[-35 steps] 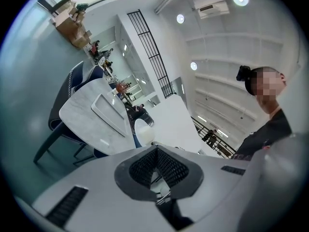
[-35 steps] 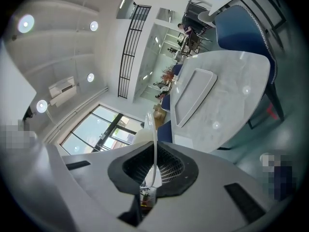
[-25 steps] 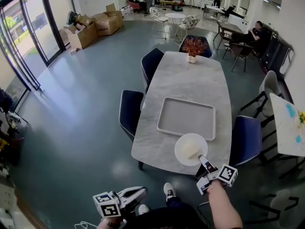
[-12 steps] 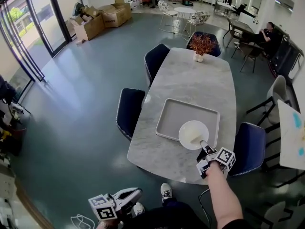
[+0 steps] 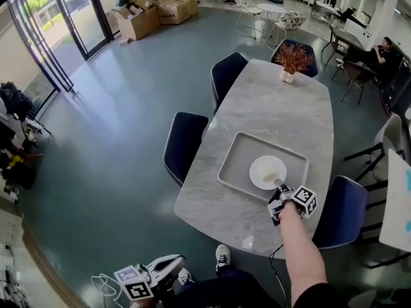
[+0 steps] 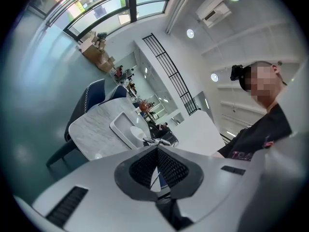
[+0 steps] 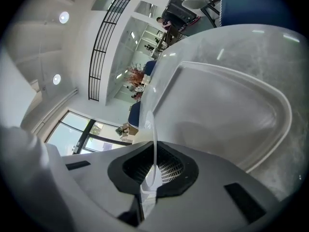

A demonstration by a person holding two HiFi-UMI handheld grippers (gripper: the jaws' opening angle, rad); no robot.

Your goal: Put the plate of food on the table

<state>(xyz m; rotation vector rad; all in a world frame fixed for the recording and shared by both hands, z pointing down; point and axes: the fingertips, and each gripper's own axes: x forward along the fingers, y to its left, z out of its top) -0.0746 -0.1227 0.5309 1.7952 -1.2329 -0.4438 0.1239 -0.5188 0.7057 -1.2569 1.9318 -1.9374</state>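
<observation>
One plate (image 5: 264, 170) in right tongs (image 5: 277, 185), one tray (image 5: 234, 169)

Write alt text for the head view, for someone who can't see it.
The right gripper holds a white plate by its rim over a grey tray on a marble table. The left gripper hangs low near the person's shoes. Dark blue chairs flank the table.

Right arm (image 5: 297, 252) stretched forward, forearm bare. Right gripper (image 5: 279, 186) at its end, jaws clamped on the rim of the plate (image 5: 264, 171). Left gripper (image 5: 176, 262) held low, close to the body; jaws pressed together, nothing between them.
</observation>
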